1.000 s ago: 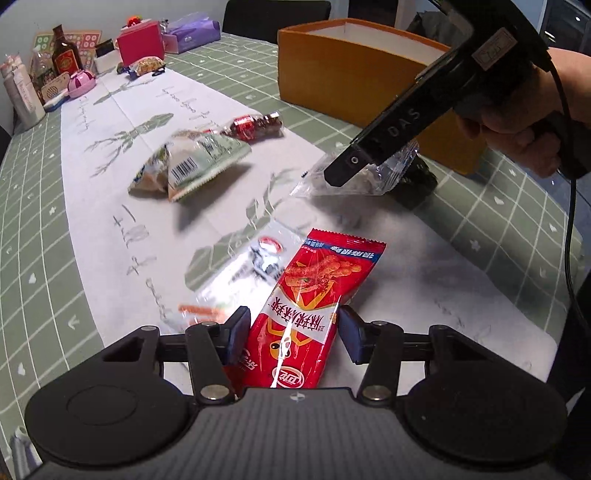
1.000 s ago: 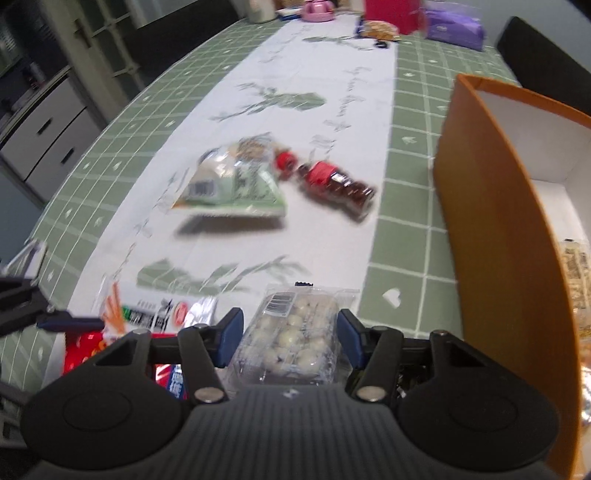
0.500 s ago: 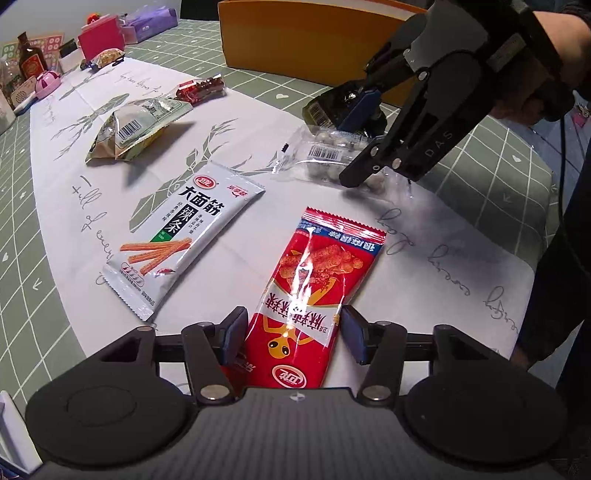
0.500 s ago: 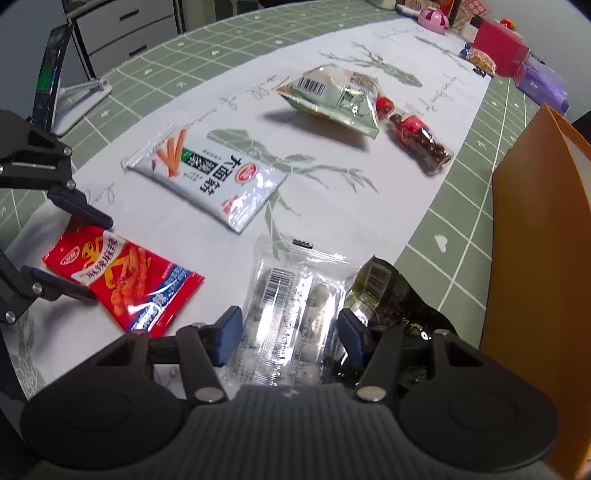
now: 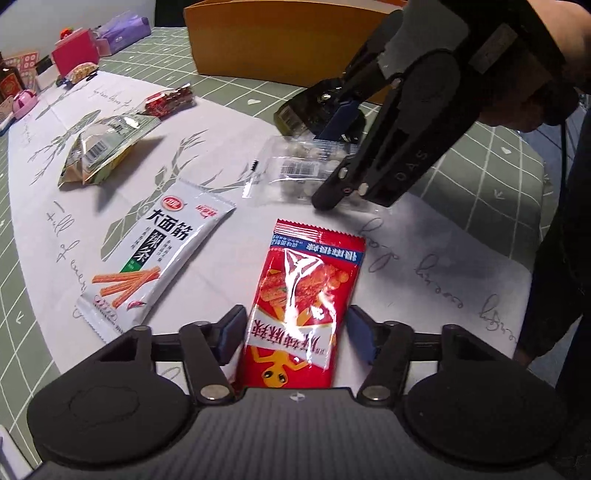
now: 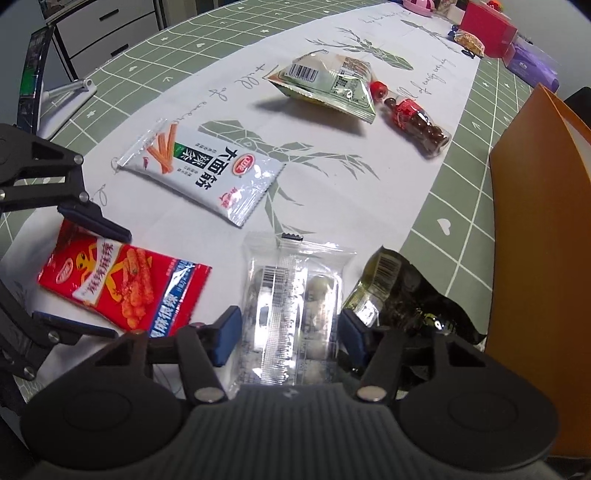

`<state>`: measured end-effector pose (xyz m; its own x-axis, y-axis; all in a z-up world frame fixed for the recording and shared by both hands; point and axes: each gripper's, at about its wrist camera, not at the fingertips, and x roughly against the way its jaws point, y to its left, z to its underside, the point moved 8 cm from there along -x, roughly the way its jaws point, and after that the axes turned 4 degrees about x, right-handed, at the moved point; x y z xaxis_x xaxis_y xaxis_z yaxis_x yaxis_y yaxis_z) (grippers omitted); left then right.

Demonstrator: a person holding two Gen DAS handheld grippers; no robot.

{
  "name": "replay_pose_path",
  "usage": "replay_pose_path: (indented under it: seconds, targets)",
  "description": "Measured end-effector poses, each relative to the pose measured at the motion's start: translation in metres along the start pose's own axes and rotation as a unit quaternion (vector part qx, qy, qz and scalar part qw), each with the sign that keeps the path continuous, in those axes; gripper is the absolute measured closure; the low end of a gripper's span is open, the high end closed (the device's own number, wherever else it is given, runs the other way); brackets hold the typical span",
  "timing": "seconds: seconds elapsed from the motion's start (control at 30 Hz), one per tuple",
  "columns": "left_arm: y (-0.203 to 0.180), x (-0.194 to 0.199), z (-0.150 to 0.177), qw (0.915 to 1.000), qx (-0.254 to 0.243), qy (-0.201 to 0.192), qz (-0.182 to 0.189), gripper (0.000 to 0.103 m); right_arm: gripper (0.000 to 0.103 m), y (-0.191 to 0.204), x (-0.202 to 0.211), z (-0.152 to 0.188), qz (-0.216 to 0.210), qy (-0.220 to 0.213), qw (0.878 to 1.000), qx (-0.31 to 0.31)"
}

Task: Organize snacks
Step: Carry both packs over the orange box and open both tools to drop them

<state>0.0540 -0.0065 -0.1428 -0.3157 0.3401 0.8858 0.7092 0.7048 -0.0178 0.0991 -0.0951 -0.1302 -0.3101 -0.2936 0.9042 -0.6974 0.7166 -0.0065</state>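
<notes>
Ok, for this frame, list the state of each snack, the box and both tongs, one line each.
Left tongs: closing, straddling the red packet.
Red packet: flat on the runner, sealed.
Right tongs: closing, straddling the clear pack.
Clear pack: flat, sealed.
Dark pouch: crumpled, beside the clear pack.
White packet: flat, untouched.
Green bag: puffed, lying free.
Candy bottle: on its side.
Orange box: upright; its top is out of frame.

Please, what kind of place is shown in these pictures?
Probably a dining table in a home. A green grid tablecloth with a white runner covers it, snack packets such as the red one lie about, and a drawer cabinet stands behind.
</notes>
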Motion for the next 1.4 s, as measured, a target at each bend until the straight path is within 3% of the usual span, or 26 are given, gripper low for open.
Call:
replay_pose_path:
  seconds: [0.23, 0.57, 0.73, 0.93, 1.4]
  targets:
    - [0.001, 0.007, -0.003, 1.0, 0.002, -0.008, -0.005, 0.052, 0.051, -0.003, 0.009, -0.004, -0.004, -0.009, 1.0, 0.002]
    - [0.019, 0.048, -0.033, 0.9972, 0.038, -0.058, -0.027, 0.053, 0.051, -0.015, 0.051, -0.025, -0.013, -0.062, 0.998, -0.016]
    - [0.034, 0.073, -0.062, 0.9935, 0.061, -0.091, -0.03, 0.053, 0.051, -0.026, 0.085, -0.04, -0.012, -0.097, 0.995, -0.019]
    - [0.035, 0.083, -0.096, 0.992, 0.056, -0.108, -0.035, 0.053, 0.051, -0.051, 0.123, -0.045, 0.007, -0.12, 0.993, -0.017]
    - [-0.003, 0.076, -0.197, 0.9918, 0.005, -0.127, -0.01, 0.053, 0.051, -0.143, 0.186, -0.01, 0.064, -0.134, 0.988, -0.044]
